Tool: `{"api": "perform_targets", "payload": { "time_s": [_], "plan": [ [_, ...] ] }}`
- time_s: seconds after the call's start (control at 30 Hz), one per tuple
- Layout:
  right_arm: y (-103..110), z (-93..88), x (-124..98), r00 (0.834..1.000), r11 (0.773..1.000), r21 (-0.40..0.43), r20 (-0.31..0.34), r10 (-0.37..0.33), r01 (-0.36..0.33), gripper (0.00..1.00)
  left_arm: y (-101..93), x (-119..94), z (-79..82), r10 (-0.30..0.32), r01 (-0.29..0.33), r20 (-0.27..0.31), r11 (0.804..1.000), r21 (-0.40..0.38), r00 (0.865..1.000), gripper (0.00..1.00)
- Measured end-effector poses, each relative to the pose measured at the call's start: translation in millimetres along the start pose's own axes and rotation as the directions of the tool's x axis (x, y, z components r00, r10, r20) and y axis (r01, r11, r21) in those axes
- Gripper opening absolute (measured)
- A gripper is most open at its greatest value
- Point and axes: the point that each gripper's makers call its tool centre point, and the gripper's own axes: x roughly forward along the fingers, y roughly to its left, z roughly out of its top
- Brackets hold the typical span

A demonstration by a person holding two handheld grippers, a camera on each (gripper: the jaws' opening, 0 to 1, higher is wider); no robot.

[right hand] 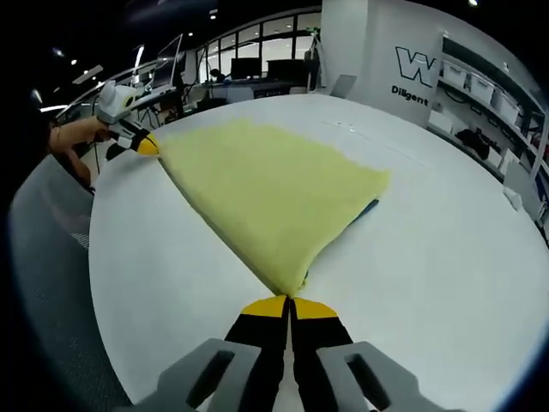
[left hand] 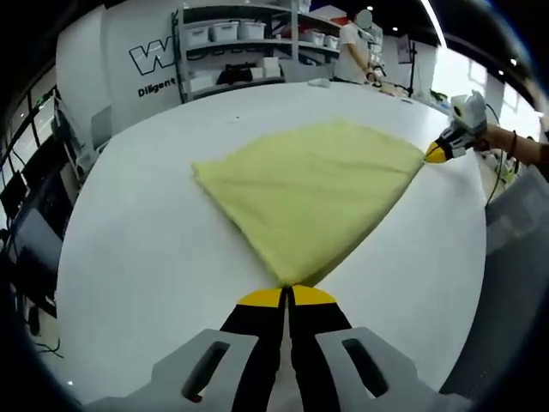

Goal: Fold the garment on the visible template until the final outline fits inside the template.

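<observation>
A pale yellow garment [left hand: 309, 184] lies flat on the white table [left hand: 137, 257], folded into a rough triangle. My left gripper [left hand: 287, 296] is shut on its near corner. The right gripper [left hand: 436, 154] comes in from the right and pinches the far right corner. In the right gripper view the same cloth [right hand: 266, 193] spreads ahead, with my right gripper [right hand: 290, 305] shut on its near tip. There the left gripper [right hand: 147, 146] holds the far left corner. A thin blue edge [right hand: 367, 209] peeks out from under the cloth's right side.
The table's curved edge [left hand: 467, 283] runs close on the right, with a grey surface [left hand: 515, 232] beyond it. A person's hand [left hand: 515, 146] holds the right gripper. Shelves with bins [left hand: 240, 43] and a person [left hand: 352, 47] stand behind the table.
</observation>
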Motion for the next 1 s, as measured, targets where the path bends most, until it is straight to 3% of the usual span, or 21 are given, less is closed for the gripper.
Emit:
{"api": "perform_targets", "payload": {
  "time_s": [0.57,0.83,1.0],
  "plan": [
    [10,-6.9,-6,1.000,1.000,0.028,-0.005,0.003,-0.003,0.00,-2.2,-2,-11.7,0.006,-0.006,-0.005,0.999,-0.046,1.000,0.07],
    [8,-0.9,-7,1.000,0.990,0.141,0.025,-0.010,0.006,0.00,0.3,-2,-9.8,0.021,-0.021,-0.005,0.994,-0.106,1.000,0.08],
    [6,2.7,-11,0.999,0.978,0.206,0.040,-0.021,0.012,0.00,1.4,-6,-5.7,0.031,-0.030,0.004,0.992,-0.122,1.000,0.24]
  ]
}}
